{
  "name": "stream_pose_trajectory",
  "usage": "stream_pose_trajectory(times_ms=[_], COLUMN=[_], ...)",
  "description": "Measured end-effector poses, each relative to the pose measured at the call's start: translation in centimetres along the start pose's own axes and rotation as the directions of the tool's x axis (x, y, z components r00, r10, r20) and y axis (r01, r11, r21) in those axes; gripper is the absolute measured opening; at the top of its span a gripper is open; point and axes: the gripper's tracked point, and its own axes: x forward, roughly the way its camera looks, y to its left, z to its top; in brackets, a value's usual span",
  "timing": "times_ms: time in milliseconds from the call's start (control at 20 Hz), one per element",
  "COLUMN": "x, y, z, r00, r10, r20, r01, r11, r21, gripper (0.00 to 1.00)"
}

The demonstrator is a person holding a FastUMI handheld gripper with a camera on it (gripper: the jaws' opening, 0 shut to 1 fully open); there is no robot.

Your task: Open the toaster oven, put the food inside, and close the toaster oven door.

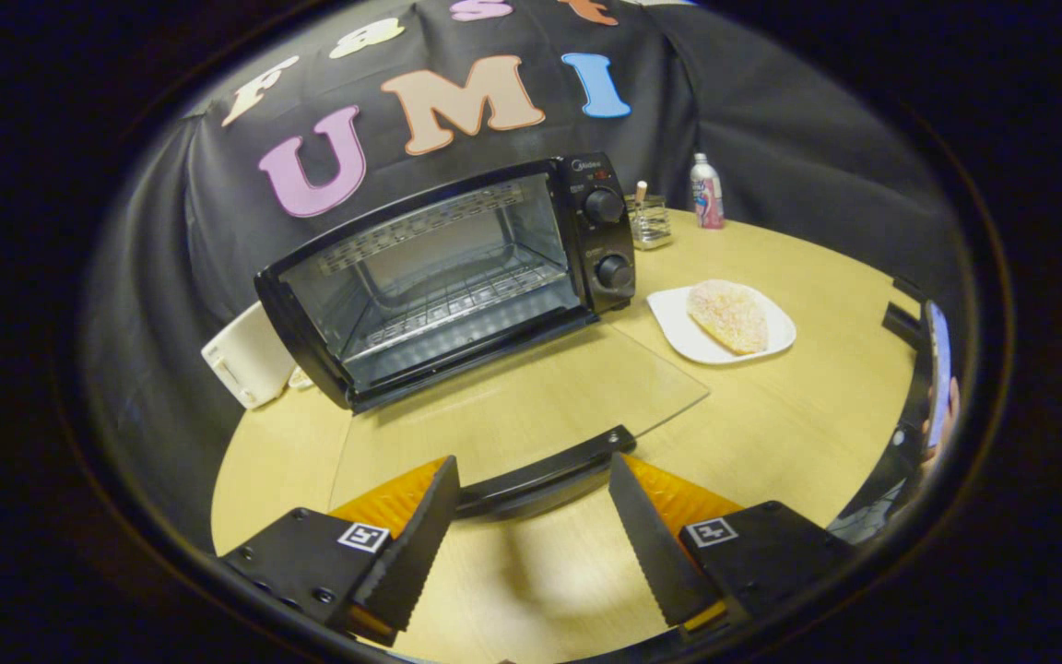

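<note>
My gripper hovers low over the round light-wood table, tilted slightly, jaws spread wide w/ nothing between them. Black toaster oven sits beyond, its glass door folded flat, black handle just ahead of my fingers. Sugared flat pastry rests on a white plate right of the oven.

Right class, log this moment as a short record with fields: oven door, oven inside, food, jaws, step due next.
oven door: toaster oven open, glass door folded down flat over the table
oven inside: wire rack, no food on it
food: sugared pastry on white plate, beside the oven's knob side
jaws: gripper open, holding nothing, door handle just ahead
step due next: probably fetch the pastry
</note>
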Motion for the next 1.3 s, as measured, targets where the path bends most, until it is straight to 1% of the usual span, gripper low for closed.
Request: stream_pose_trajectory(times_ms=[100, 200, 300, 450, 600, 700, 800, 1000, 1150, 1300], x=[-1.0, -1.7, -1.7, -0.6, 1.8, 3.6, 5.9, 9.2, 11.2, 12.1], y=[-1.0, -2.1, -4.0, -7.2, -10.6, -12.1, -13.0, -14.3, -15.2, -16.3], z=[2.3, 5.3, 7.5, 9.9, 11.2, 11.8, 11.9, 11.4, 10.6, 10.1], r00=[0.999, 0.994, 0.985, 0.973, 0.965, 0.965, 0.971, 0.979, 0.983, 0.981], r10=[-0.032, -0.054, -0.095, -0.140, -0.182, -0.188, -0.178, -0.171, -0.169, -0.190], r20=[0.039, 0.099, 0.144, 0.183, 0.189, 0.180, 0.159, 0.108, 0.068, 0.045], r01=[0.032, 0.055, 0.095, 0.135, 0.179, 0.187, 0.178, 0.174, 0.172, 0.192], r11=[0.999, 0.999, 0.995, 0.990, 0.983, 0.982, 0.984, 0.985, 0.984, 0.981], r21=[-0.016, -0.001, 0.009, 0.038, 0.034, 0.028, 0.014, -0.021, -0.037, -0.042], gripper=[0.98, 0.97, 0.97, 0.97, 0.97, 0.97, 0.97, 0.97, 0.97, 0.97])
